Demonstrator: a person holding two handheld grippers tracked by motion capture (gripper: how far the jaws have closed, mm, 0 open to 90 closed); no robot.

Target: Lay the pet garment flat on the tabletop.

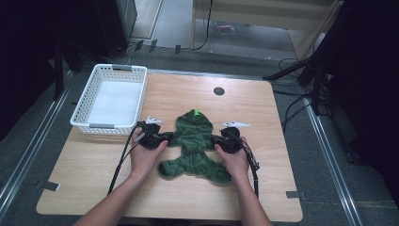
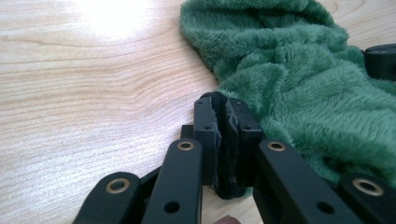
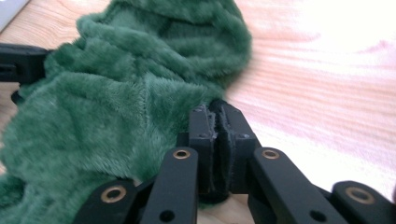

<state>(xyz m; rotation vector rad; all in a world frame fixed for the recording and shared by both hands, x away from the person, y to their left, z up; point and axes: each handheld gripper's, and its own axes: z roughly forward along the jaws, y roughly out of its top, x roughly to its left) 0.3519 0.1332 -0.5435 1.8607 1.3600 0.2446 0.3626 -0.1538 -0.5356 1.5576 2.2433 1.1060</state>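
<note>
The green fleece garment (image 1: 196,147) lies flat and a little rumpled on the wooden bench (image 1: 263,188), near its middle, with the hood end pointing away from me and a small bright green tab at the top of the hood. Its two sleeve ends reach out to either side, and that is where I have it. My left gripper (image 1: 162,137) is at the garment's left sleeve; in the left gripper view my fingers (image 2: 205,133) are pressed together with a thin fold of dark fabric edge pinched between them, the green pile bunching up just to the right of them. My right gripper (image 1: 217,139) is at the right sleeve; in the right gripper view its fingers (image 3: 201,135) are likewise closed tight on a sliver of the fleece edge, the rest of the garment spreading off to the left. Each gripper view shows the black tip of the other gripper at the far side of the cloth. My hands rest low over the bench, and cables trail back from both grippers towards me. Beyond the left gripper, at the far left corner of the bench, stands a white plastic basket (image 1: 84,101). A small dark round disc (image 1: 219,91) sits near the bench's far edge, well apart from the garment.
</note>
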